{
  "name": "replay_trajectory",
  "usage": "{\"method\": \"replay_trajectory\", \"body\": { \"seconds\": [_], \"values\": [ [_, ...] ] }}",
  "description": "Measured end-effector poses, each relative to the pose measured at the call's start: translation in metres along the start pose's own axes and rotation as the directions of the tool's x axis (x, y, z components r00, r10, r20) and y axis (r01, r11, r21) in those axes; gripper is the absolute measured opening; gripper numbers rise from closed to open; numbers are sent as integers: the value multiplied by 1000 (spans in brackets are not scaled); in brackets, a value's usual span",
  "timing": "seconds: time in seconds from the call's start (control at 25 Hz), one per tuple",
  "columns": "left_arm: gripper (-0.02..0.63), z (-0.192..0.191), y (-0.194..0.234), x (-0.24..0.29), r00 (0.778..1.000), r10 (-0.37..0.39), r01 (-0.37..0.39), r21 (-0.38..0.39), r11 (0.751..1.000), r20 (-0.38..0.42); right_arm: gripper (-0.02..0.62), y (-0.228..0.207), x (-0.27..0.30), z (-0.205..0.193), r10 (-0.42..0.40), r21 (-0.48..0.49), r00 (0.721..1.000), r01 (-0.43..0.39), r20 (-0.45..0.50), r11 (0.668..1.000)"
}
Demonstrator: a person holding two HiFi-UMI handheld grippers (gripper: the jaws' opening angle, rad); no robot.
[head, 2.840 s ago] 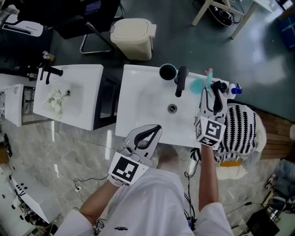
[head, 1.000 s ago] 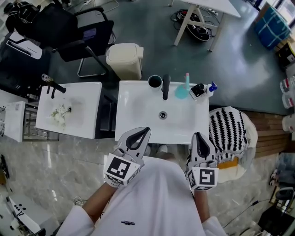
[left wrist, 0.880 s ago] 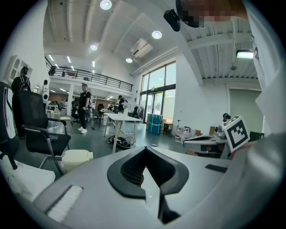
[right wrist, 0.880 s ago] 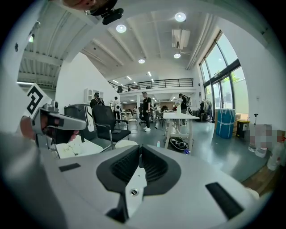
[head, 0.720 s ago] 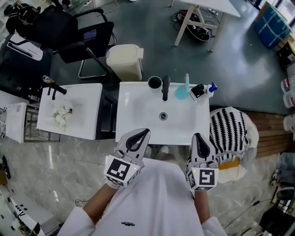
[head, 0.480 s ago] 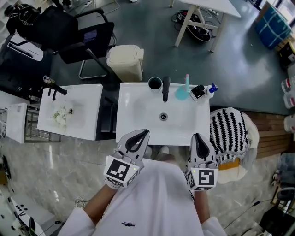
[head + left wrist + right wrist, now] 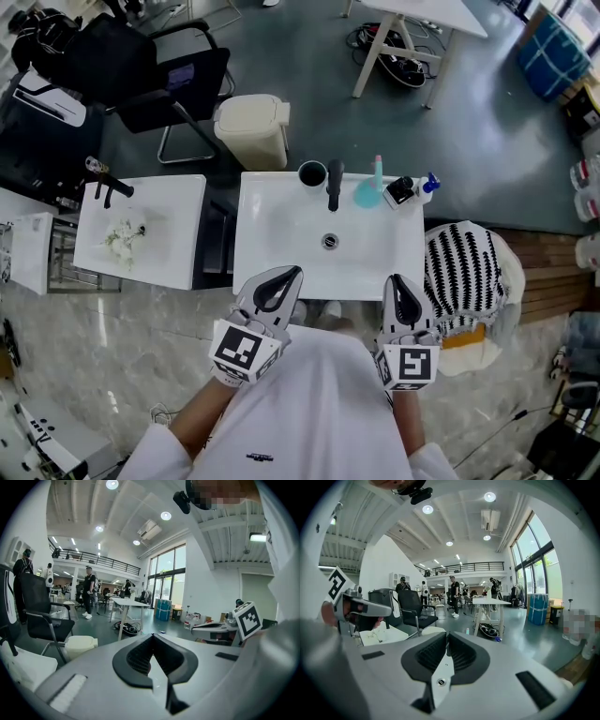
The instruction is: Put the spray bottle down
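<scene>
Since the earlier frame my right tongs [image 7: 397, 281] have withdrawn from the sink's back ledge to my waist, level with my left tongs [image 7: 287, 275]. Both pairs are pressed together and empty, clear of the work. Spray bottle [image 7: 403, 190] rests released on the sink [image 7: 272, 216] rear rim, right of the tap [image 7: 334, 184]; task judged done. Basin holds nothing; black cup [image 7: 311, 173] contents indeterminate.

White washbasin [image 7: 281, 234] (1 drain [image 7: 329, 241]), back rim: dark cup [image 7: 312, 174], black tap [image 7: 334, 185], teal item [image 7: 368, 194], spray bottle [image 7: 405, 190]
</scene>
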State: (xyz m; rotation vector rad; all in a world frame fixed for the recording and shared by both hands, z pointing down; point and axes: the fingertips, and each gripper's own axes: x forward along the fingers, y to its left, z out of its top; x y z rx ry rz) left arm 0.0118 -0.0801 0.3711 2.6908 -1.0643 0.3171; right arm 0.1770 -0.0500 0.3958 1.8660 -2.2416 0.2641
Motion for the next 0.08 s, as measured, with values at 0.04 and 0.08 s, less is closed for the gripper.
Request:
{"method": "replay_trajectory", "body": {
  "seconds": [0.04, 0.08],
  "values": [
    [2, 0, -1, 0, 1000, -3, 3, -1, 1000, -1, 18, 0, 0, 0, 1, 1, 1000, -1, -1, 1000],
    [2, 0, -2, 0, 1000, -5, 5, -1, 1000, -3, 17, 0, 0, 0, 2, 2, 1000, -2, -1, 1000]
  ]
}}
